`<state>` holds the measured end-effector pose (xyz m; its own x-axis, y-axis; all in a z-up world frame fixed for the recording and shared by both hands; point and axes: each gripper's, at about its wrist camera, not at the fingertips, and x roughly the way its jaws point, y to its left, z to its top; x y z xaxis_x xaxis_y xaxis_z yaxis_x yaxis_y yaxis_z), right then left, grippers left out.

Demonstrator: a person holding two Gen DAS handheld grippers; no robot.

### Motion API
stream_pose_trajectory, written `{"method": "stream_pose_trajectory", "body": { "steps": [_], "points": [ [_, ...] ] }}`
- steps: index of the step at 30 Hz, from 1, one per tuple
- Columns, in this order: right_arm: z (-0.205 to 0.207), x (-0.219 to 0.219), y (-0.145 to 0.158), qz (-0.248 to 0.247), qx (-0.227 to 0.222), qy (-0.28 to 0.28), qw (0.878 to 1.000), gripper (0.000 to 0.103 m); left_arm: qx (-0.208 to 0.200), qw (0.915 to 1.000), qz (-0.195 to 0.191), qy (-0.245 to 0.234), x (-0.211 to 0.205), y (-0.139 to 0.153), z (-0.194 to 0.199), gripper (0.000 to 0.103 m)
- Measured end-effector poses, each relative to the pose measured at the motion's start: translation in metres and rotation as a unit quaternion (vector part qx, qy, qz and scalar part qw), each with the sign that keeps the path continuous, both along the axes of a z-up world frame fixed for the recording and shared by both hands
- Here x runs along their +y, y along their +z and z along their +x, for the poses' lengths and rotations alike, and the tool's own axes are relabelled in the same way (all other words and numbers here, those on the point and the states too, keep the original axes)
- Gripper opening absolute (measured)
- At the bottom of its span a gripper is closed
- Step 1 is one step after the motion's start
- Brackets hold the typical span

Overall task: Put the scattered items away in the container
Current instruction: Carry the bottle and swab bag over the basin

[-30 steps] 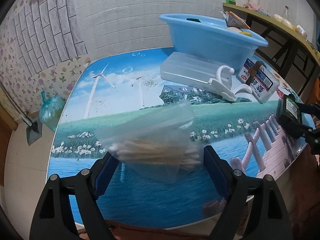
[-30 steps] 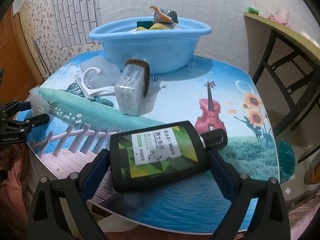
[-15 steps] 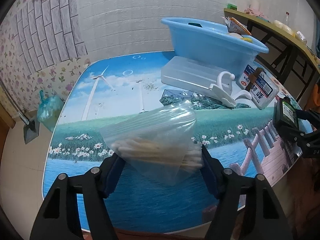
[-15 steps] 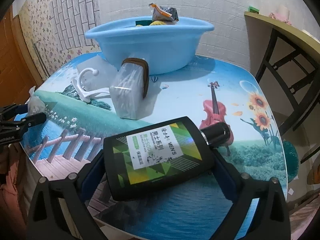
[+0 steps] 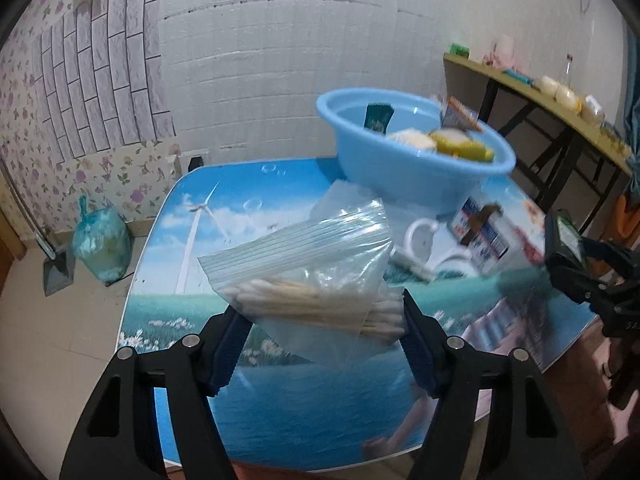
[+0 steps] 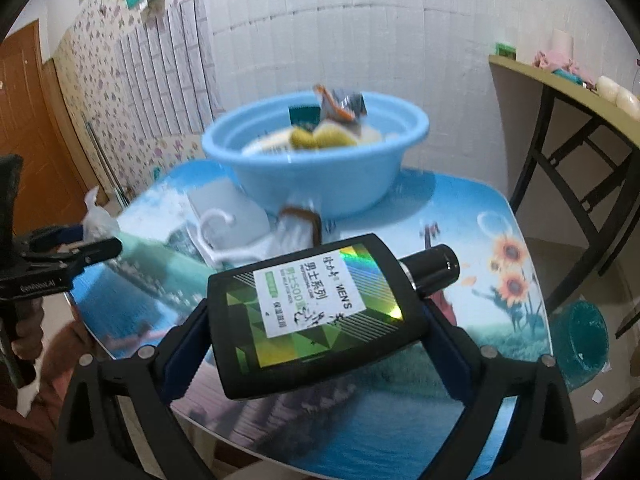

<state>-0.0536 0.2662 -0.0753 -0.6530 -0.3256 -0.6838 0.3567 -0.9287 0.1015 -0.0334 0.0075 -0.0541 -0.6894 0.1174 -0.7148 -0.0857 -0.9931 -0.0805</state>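
Clear, limp plastic describes the zip bag [image 5: 316, 280] of cotton swabs at centre frame in the left view: light and slippery, so the left tongs [image 5: 324, 320] pinch across the firmer swab bundle. In the right view, the right tongs [image 6: 316, 320] clamp the rigid, heavier black bottle [image 6: 316, 316] by its flat sides, below the blue basin [image 6: 316, 172].

a tied teal rubbish bag [image 5: 102, 243] sits on the floor by the floral wallpaper [image 5: 24, 120], beside a dustpan [image 5: 58, 274]. a wooden side shelf [image 5: 560, 120] carries jars; a brown door [image 6: 28, 120] stands at left.
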Motion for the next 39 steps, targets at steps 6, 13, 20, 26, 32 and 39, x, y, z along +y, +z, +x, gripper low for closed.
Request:
{"method": "stream_pose_trajectory", "body": {
  "steps": [6, 13, 20, 26, 32, 39],
  "points": [
    [-0.015, -0.007, 0.023, -0.017, 0.024, 0.012, 0.999, 0.098, 0.022, 0.9996, 0.005, -0.015, 0.01, 0.023, -0.015, 0.069],
    [-0.039, -0.014, 0.039, -0.032, 0.03, 0.025, 0.999, 0.098, 0.038, 0.9986, 0.001, -0.036, 0.027, 0.042, -0.043, 0.069],
    [-0.069, -0.013, 0.039, -0.042, 0.027, 0.026, 0.998, 0.098, 0.041, 0.9974, -0.01, -0.058, 0.047, 0.047, -0.079, 0.069],
    [-0.094, -0.015, 0.034, -0.04, 0.019, 0.03, 0.999, 0.098, 0.035, 0.9968, -0.012, -0.072, 0.059, 0.045, -0.113, 0.069],
    [-0.117, -0.018, 0.031, -0.033, 0.023, 0.036, 0.999, 0.098, 0.027, 0.9958, -0.022, -0.085, 0.07, 0.037, -0.144, 0.07],
    [-0.142, -0.025, 0.022, -0.026, 0.02, 0.042, 0.999, 0.098, 0.018, 0.9958, -0.021, -0.087, 0.07, 0.027, -0.17, 0.07]
  ]
}}
